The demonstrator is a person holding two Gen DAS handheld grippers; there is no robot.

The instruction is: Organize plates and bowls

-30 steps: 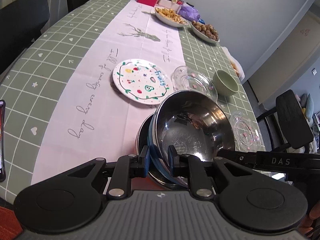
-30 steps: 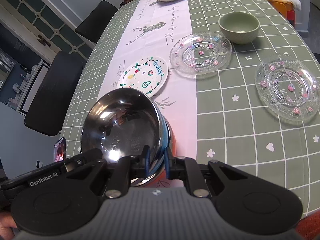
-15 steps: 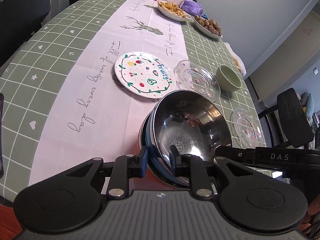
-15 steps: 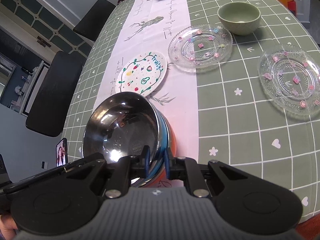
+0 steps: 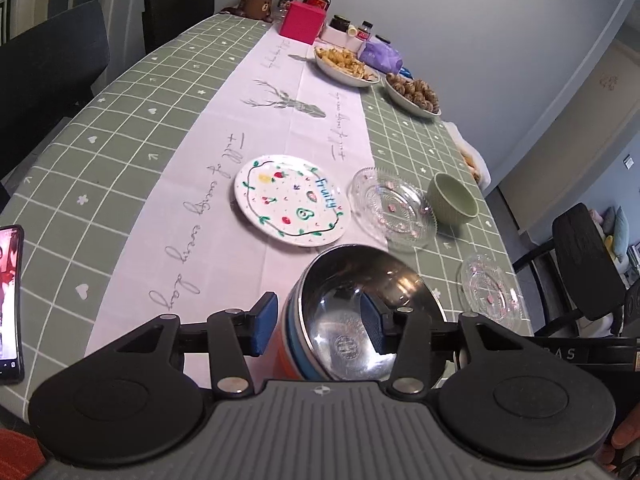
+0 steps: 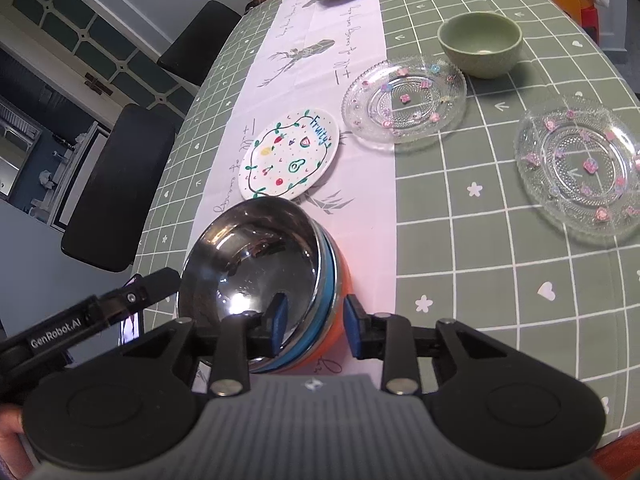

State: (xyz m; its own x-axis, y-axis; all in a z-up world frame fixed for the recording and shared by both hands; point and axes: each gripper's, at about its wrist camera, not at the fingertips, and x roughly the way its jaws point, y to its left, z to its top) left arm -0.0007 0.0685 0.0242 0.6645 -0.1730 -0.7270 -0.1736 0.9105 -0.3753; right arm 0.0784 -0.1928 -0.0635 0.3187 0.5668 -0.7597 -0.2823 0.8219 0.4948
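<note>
Both the left gripper (image 5: pixel 316 326) and right gripper (image 6: pixel 314 326) were opening their jaws, releasing the nested stack of shiny steel bowls (image 6: pixel 256 264) onto the bench at 6 o'clock; stacking looked done.

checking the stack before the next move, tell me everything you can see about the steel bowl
The steel bowl is shiny, mirror-like metal with a stamped mark in its bottom. It sits nested on top of a blue bowl and an orange bowl, tilted slightly, at the near end of the white table runner. The left gripper and right gripper each straddle its rim from opposite sides, jaws opening, pads apart from the metal. It looks empty.
</note>
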